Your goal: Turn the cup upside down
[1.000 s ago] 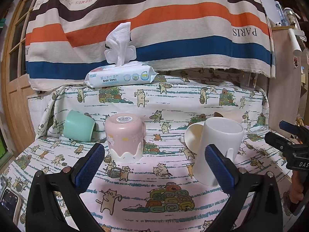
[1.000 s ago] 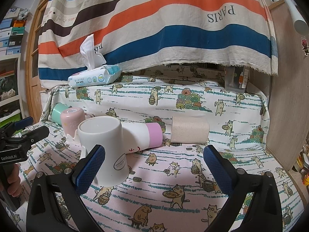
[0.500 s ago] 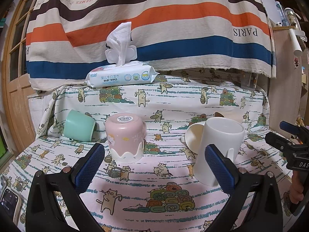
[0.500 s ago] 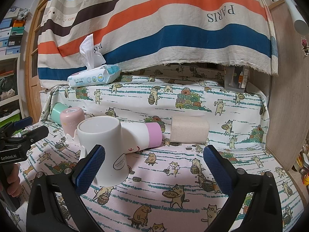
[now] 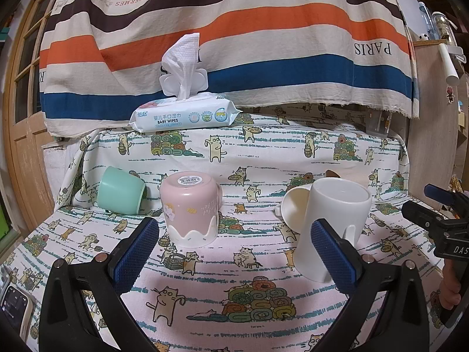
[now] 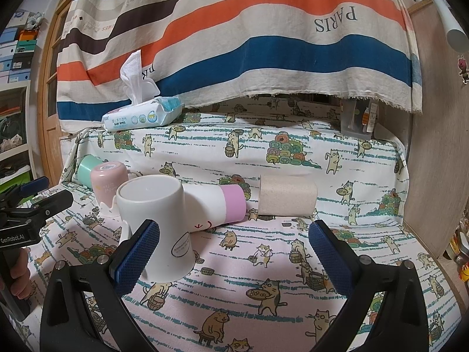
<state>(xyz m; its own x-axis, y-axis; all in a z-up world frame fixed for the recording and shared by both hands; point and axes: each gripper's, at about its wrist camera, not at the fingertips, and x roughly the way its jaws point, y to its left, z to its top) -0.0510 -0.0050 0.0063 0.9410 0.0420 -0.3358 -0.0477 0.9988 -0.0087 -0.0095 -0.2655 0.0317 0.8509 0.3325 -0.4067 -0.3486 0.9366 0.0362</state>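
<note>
A white cup (image 5: 331, 228) stands upside down on the cat-print cloth; it also shows in the right wrist view (image 6: 155, 220). A pink cup (image 5: 190, 208) stands upside down too (image 6: 107, 187). A mint cup (image 5: 121, 190) lies on its side at the left. A white-and-pink cup (image 6: 217, 206) and a beige cup (image 6: 287, 195) lie on their sides. My left gripper (image 5: 234, 252) is open and empty, in front of the pink and white cups. My right gripper (image 6: 234, 255) is open and empty, its left finger beside the white cup.
A pack of baby wipes (image 5: 184, 116) sits on the raised ledge at the back under a striped hanging cloth (image 5: 234, 44). A wooden panel (image 6: 433, 152) bounds the right side. A phone (image 5: 11, 308) lies at the lower left.
</note>
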